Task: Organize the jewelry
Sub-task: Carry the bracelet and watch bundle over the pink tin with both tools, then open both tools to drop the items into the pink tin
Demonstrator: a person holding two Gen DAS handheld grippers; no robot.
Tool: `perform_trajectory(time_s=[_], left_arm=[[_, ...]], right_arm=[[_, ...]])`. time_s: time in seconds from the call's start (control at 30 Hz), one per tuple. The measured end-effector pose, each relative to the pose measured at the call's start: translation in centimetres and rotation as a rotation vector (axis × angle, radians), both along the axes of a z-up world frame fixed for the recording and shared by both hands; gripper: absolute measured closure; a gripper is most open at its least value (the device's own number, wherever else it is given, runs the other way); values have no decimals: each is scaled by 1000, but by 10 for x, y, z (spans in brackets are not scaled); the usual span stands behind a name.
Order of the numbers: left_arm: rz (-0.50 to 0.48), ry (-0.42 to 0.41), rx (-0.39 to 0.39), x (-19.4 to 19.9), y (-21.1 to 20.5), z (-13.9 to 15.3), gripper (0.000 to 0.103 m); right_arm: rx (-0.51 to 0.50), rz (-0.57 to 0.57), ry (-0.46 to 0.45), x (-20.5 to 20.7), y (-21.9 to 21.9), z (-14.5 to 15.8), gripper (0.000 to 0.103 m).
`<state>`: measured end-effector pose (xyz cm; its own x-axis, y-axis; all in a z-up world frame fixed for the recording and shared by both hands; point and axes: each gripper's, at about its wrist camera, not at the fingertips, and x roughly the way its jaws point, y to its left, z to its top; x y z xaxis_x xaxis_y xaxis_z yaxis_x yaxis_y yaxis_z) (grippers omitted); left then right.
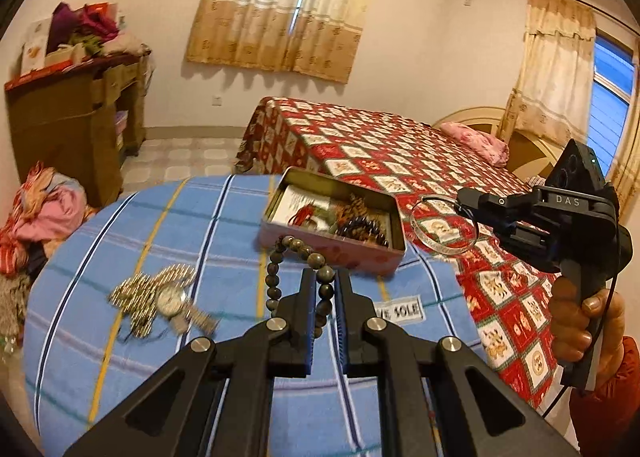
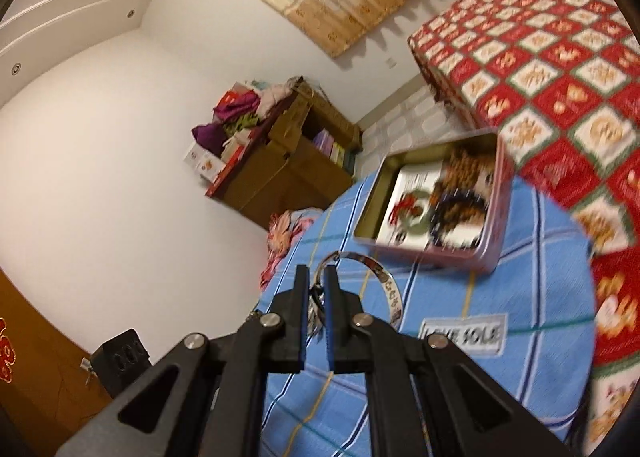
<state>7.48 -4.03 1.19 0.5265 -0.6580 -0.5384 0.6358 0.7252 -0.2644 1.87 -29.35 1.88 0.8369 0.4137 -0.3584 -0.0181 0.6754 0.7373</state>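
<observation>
A bead bracelet (image 1: 296, 273) is pinched by the left gripper (image 1: 323, 277); a silver bangle (image 1: 442, 225) is clamped by the right gripper (image 2: 316, 281). An open tin (image 1: 332, 225) sits at twelve o'clock on the blue checked cloth (image 1: 160, 225), a watch (image 1: 172, 297) at nine, the red quilted bed (image 1: 400, 145) beyond.

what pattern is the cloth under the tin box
Blue plaid cloth with white, yellow and dark stripes, under the tin box; clearest in the left wrist view.
</observation>
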Motion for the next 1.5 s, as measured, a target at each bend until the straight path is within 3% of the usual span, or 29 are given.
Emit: perform_trajectory(time_s=[0.27, 0.5, 0.7, 1.0, 1.13, 1.17, 1.23, 1.3, 1.4, 1.5], left_arm=[[-37, -27, 5, 50, -49, 3, 95], [-71, -31, 15, 101, -101, -9, 95], [-82, -16, 86, 129, -131, -36, 95], [-57, -10, 213, 148, -156, -62, 95], [-29, -1, 253, 149, -156, -62, 93], [-27, 10, 246, 147, -152, -59, 90], [-3, 15, 226, 140, -139, -48, 62], [30, -8, 194, 131, -124, -38, 44], [57, -46, 165, 105, -94, -23, 38], [98, -64, 184, 77, -64, -19, 37]], right_arm=[[-30, -65, 15, 41, -40, -4, 94], [-76, -90, 69, 86, -62, -33, 94], [-181, -73, 116, 110, -58, -55, 94], [-238, -53, 143, 118, -46, -74, 94], [-205, -46, 118, 111, -46, -70, 87], [-205, -45, 100, 106, -46, -64, 85], [-218, -65, 71, 96, -46, -51, 77], [-239, -100, 33, 81, -45, -33, 71], [-267, -160, -17, 54, -44, -11, 57], [-272, -192, -28, 31, -36, -1, 55]])
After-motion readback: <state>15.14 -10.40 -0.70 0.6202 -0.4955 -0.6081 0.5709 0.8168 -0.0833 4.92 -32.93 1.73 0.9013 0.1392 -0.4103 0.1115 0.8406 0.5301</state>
